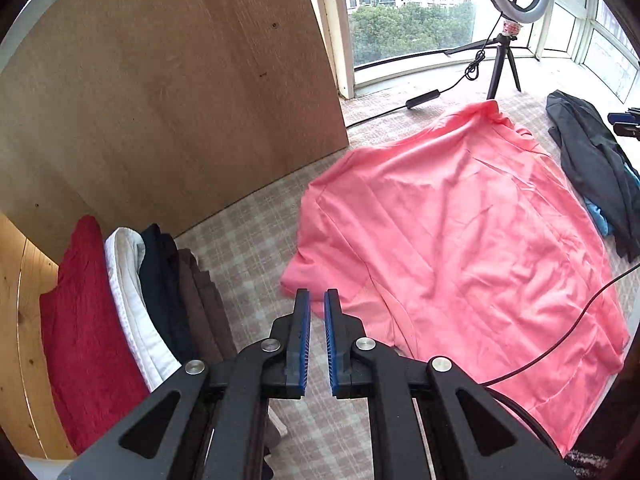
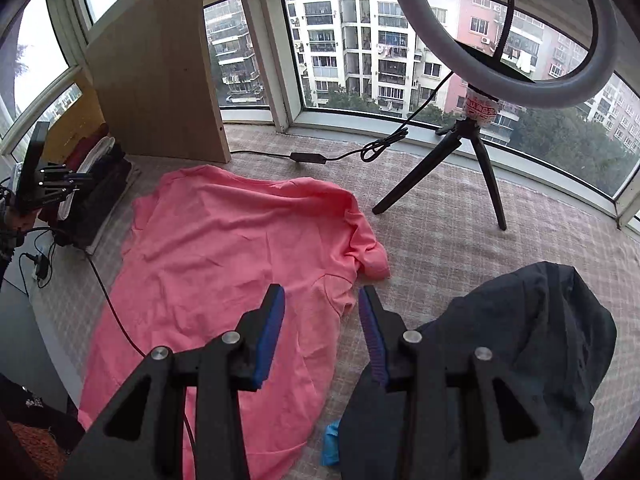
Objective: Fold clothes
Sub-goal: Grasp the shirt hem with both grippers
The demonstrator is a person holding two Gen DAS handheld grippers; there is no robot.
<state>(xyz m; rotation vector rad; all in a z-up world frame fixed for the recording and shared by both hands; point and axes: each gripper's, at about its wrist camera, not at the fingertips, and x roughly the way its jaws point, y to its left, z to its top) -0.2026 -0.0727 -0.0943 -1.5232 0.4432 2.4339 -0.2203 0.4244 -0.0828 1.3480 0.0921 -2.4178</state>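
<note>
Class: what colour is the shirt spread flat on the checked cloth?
Pink shirt; it shows best in the left wrist view.

1. A white band with red printing wraps the neck of the ring light (image 2: 504,20) just above its tripod (image 2: 472,160); in the right wrist view the red marks look like Chinese characters, too small and blurred to read
2. In the left wrist view the same red-and-white band (image 1: 511,28) shows only as smudged colour, with no legible word
3. No other text, brand, number or sign can be read in either view
</note>
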